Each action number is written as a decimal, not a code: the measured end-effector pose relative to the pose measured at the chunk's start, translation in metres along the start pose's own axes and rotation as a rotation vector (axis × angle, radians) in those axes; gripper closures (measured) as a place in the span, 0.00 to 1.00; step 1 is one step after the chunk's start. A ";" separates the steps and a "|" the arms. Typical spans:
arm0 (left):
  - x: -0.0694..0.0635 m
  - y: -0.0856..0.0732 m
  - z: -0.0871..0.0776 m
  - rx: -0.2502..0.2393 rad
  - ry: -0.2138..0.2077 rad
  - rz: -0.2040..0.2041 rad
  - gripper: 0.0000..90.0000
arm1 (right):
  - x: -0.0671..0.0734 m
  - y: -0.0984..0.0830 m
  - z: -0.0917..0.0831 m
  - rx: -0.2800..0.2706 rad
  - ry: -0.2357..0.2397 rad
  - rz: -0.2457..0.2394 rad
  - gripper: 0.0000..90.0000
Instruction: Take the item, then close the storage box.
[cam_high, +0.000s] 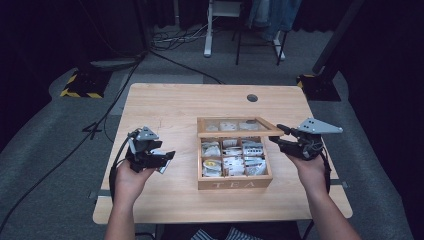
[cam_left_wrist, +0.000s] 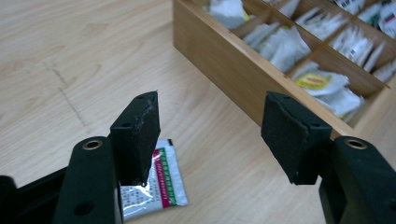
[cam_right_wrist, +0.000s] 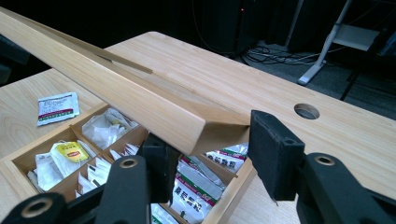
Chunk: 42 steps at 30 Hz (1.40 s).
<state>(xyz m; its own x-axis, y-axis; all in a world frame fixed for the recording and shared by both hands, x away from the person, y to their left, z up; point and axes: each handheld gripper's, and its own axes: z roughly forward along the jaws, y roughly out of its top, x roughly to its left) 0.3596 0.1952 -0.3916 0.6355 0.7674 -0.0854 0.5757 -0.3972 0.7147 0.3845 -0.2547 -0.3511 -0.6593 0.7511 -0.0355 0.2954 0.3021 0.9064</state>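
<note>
While right fingers (cam_right_wrist: 210, 154) grip one lid (cam_right_wrist: 116, 93), left fingers (cam_left_wrist: 212, 137) open above one sachet (cam_left_wrist: 156, 184), one tea box (cam_high: 235, 183).

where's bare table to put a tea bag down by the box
Free: the strip between the tea box and the left tool, beyond the loose sachet; also the far tabletop behind the lid. Crowded: the right side, where the right tool holds the lid.

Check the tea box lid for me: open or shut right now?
Open. The lid is raised above the tea box, exposing its sachet compartments, with the right gripper clamped on the lid's corner.
</note>
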 end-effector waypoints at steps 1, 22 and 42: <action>-0.004 -0.001 0.001 0.004 -0.007 0.007 0.42 | 0.000 0.000 0.000 0.000 0.000 0.000 0.59; -0.041 -0.042 0.022 0.057 -0.132 0.072 0.42 | 0.001 -0.001 0.000 0.013 0.001 -0.003 0.59; -0.048 -0.061 0.071 0.178 -0.196 0.074 0.41 | 0.000 -0.004 0.000 0.044 0.025 -0.003 0.57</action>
<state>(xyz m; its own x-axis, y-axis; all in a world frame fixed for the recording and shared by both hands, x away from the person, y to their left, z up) 0.3303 0.1472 -0.4804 0.7567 0.6278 -0.1824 0.5941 -0.5439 0.5926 0.3827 -0.2559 -0.3547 -0.6771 0.7354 -0.0275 0.3227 0.3302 0.8870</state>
